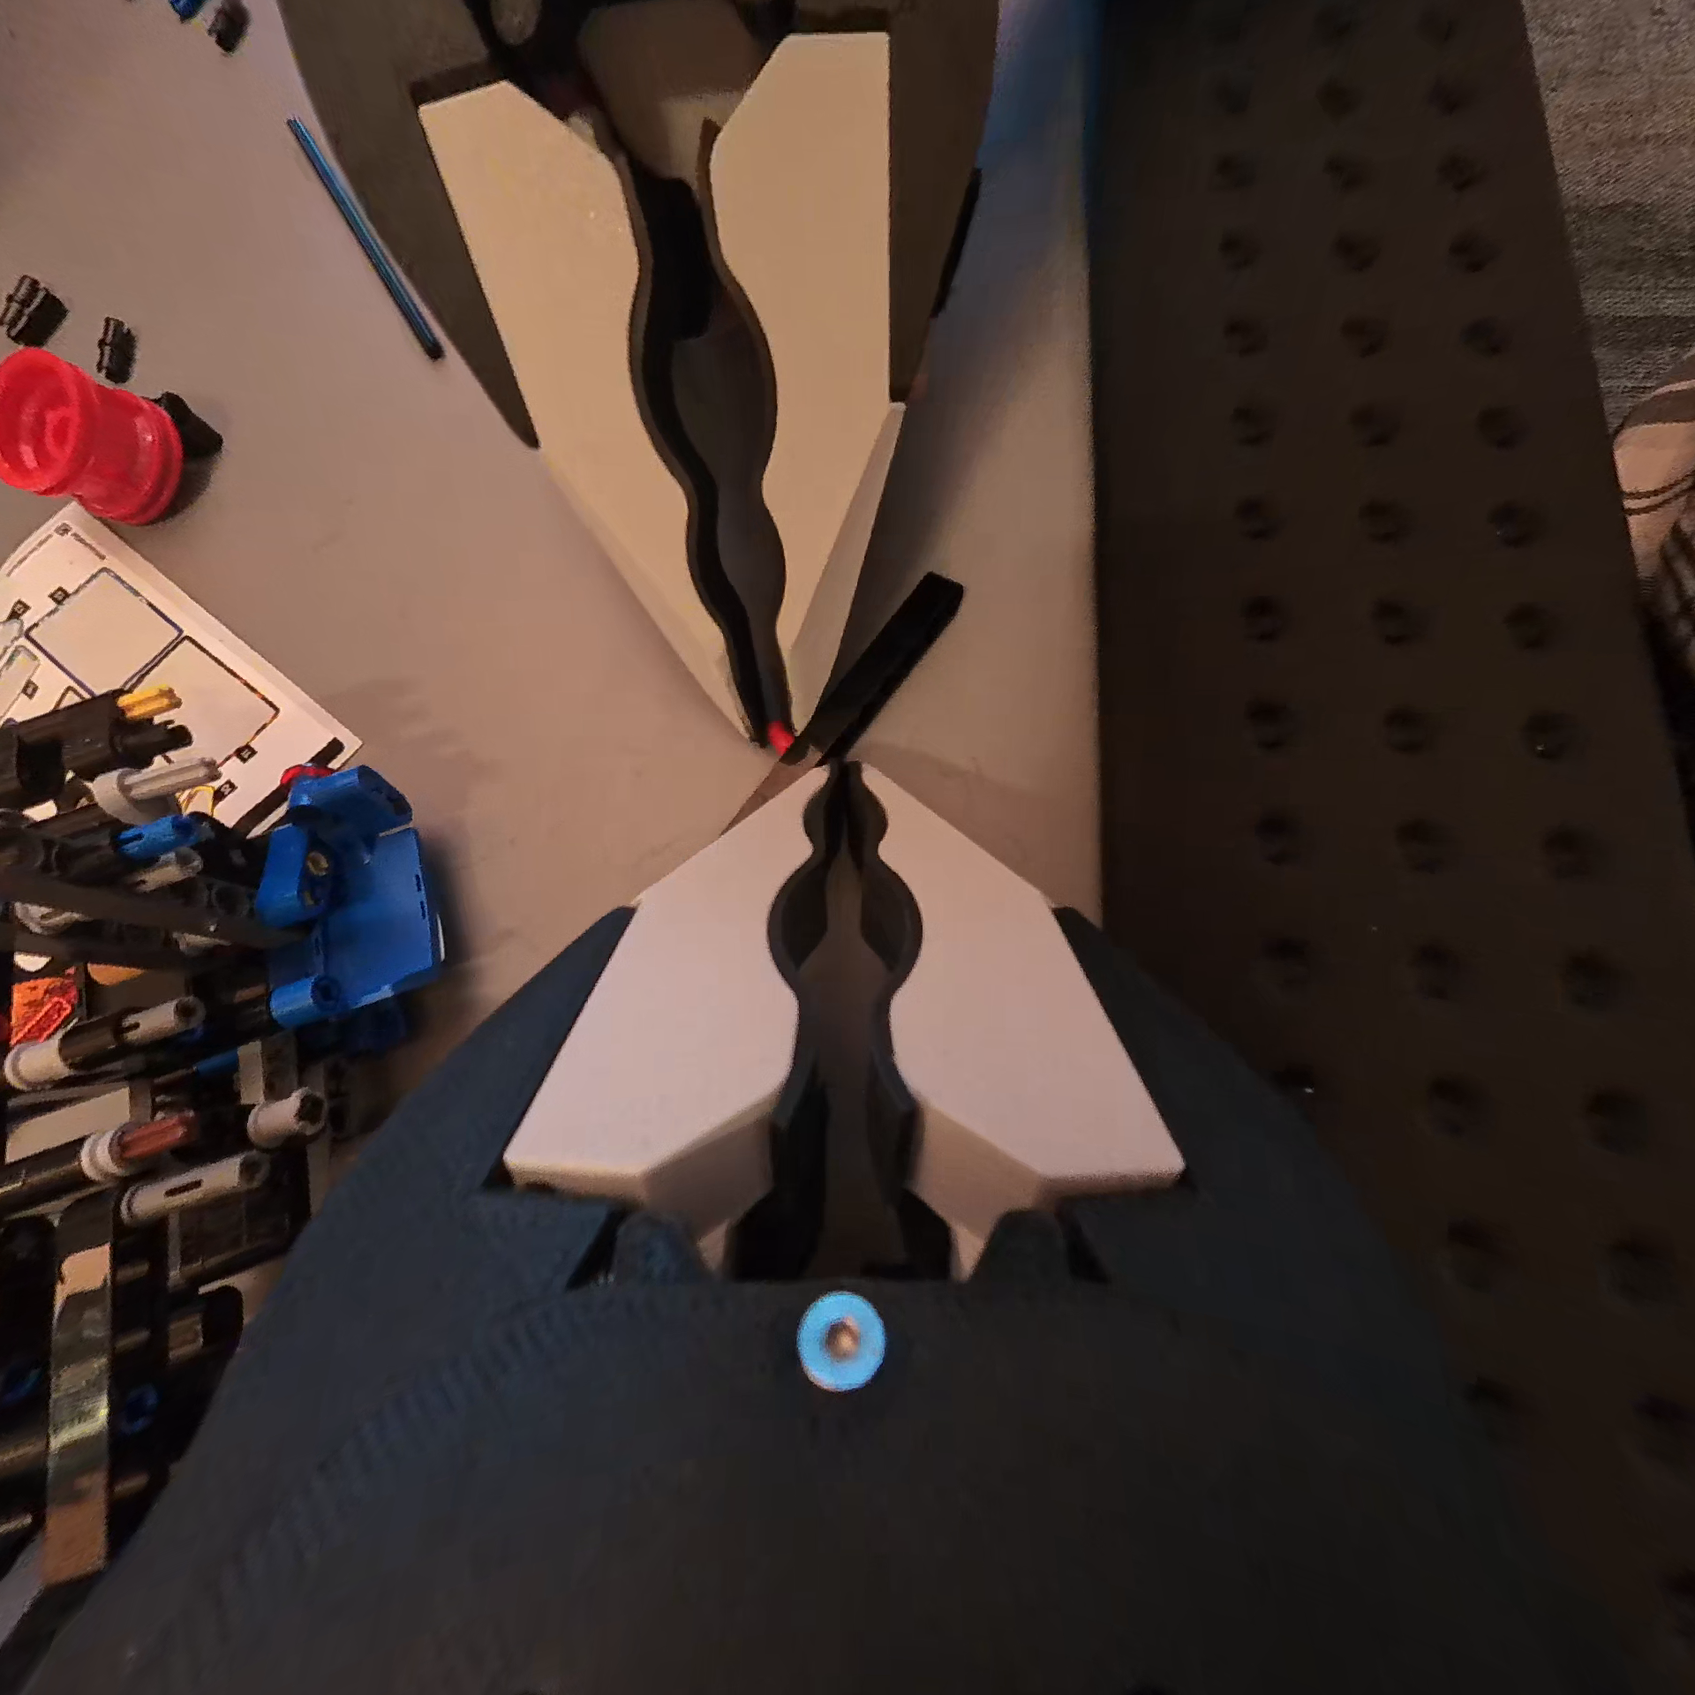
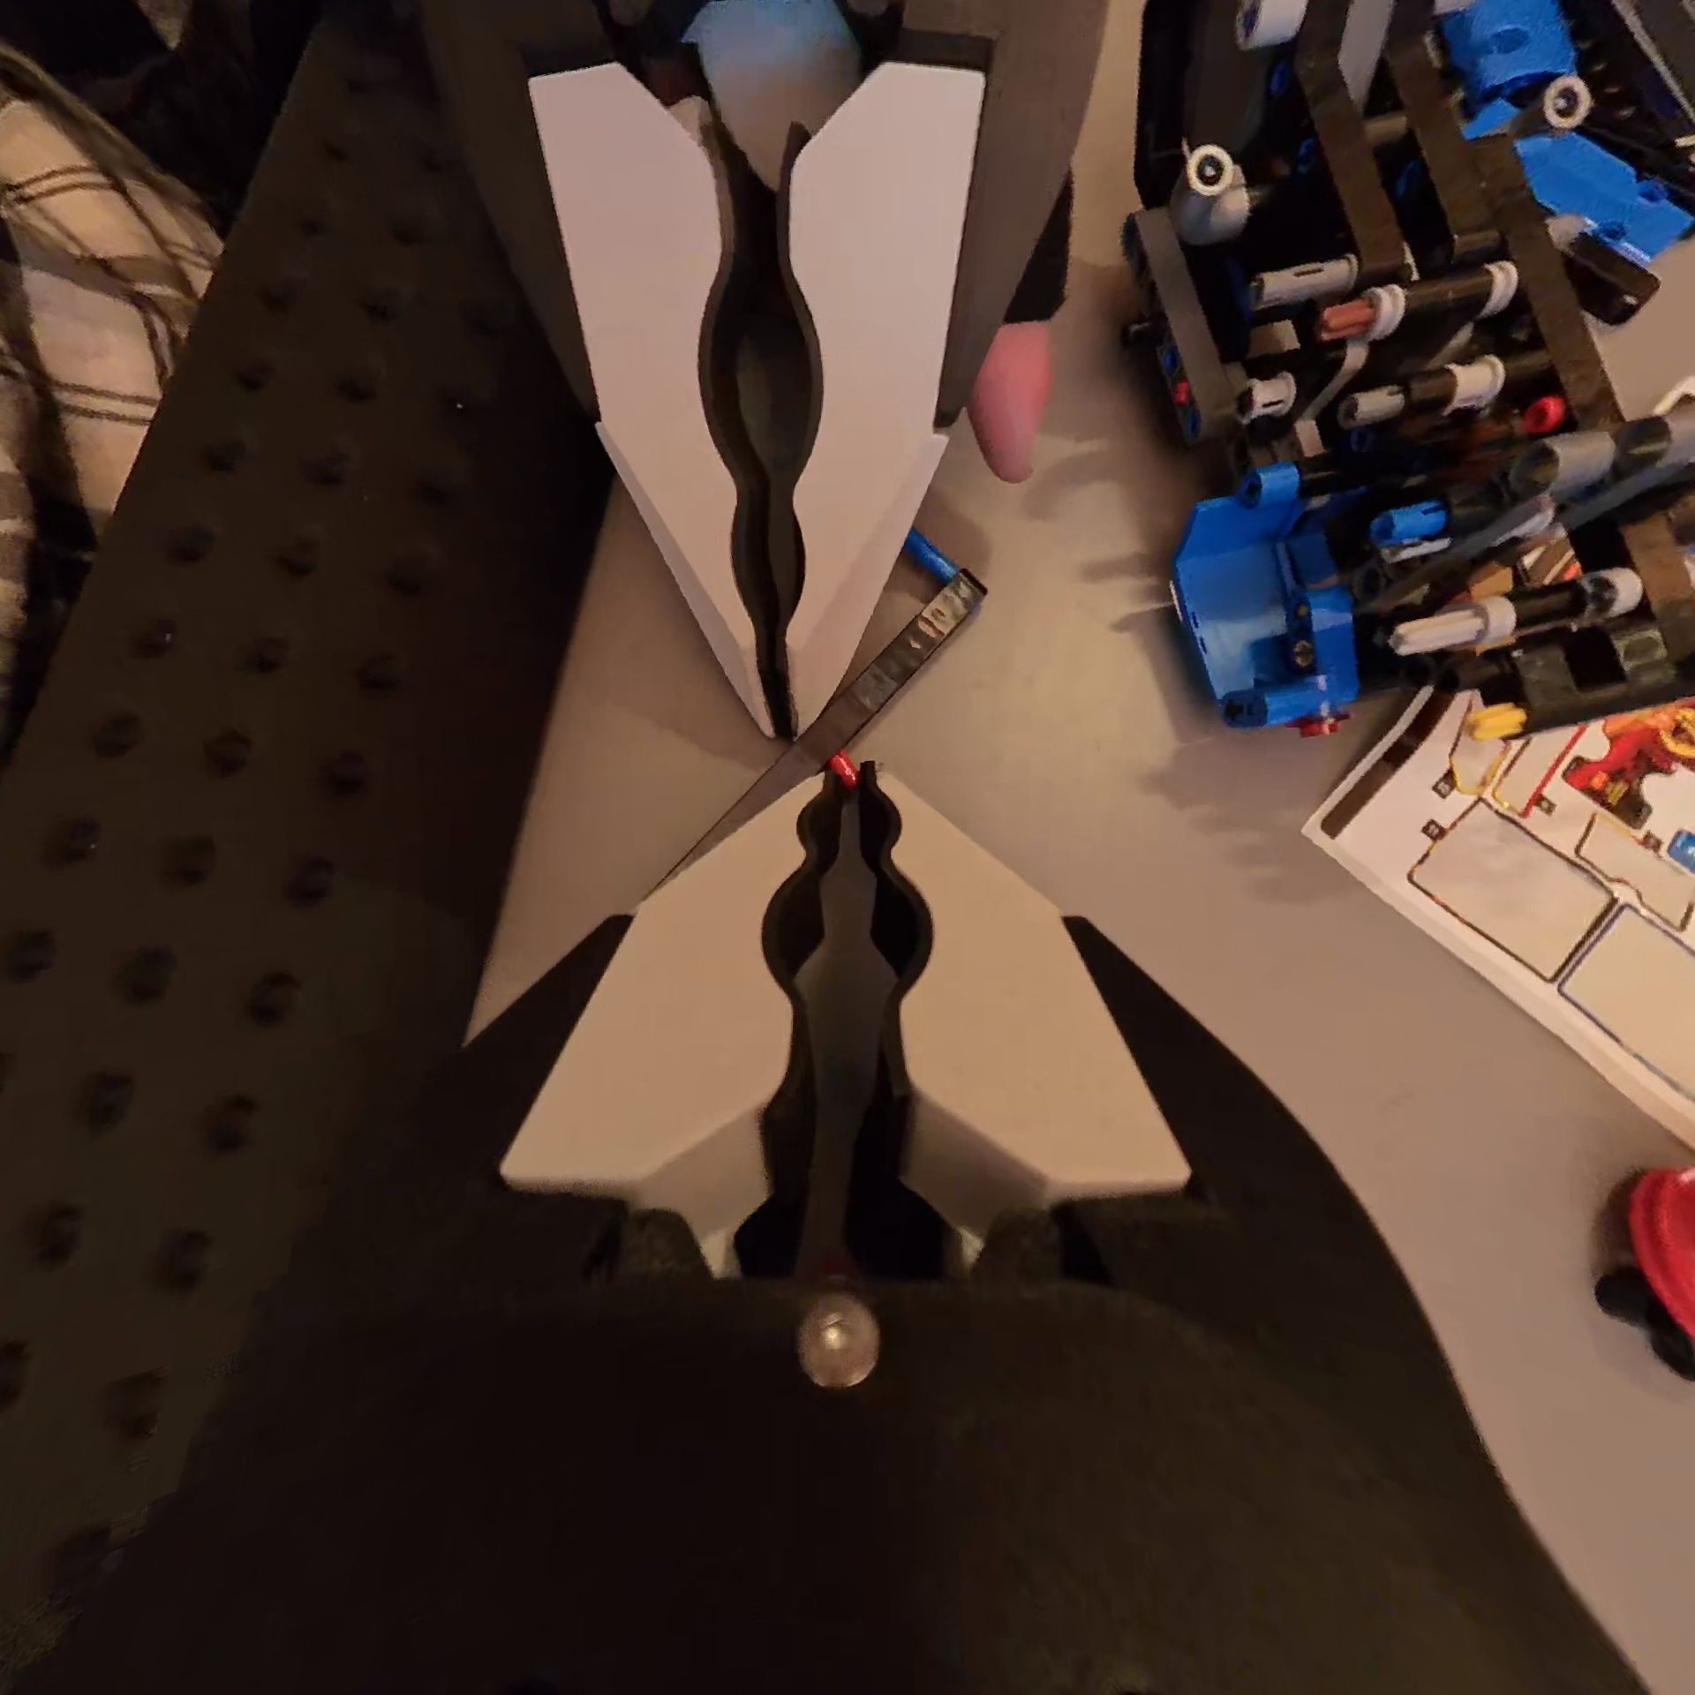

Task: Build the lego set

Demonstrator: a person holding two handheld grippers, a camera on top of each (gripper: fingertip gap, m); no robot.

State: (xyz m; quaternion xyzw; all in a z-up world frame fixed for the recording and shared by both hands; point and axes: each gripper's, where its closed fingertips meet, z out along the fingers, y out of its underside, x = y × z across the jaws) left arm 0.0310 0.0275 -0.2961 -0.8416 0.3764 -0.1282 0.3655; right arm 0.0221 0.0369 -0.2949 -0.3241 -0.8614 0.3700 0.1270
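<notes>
My left hand-held gripper [image 1: 839, 766] is clamped on the near end of a thin black beam [image 1: 885, 665], just above the grey surface [image 1: 514, 569]. The beam's long axis runs diagonally, pointing away and to the right. My right hand-held gripper [image 2: 858, 780], tip to tip with the left, pinches a small red pin [image 2: 842, 769] touching the beam's [image 2: 903, 656] end.

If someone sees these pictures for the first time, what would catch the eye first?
First, the two grippers meeting tip to tip over the grey table: the right gripper pinches a small red pin, the left gripper a black beam. Next comes the half-built blue and black model beside them, then a bright red round part near the table's edge.
</notes>
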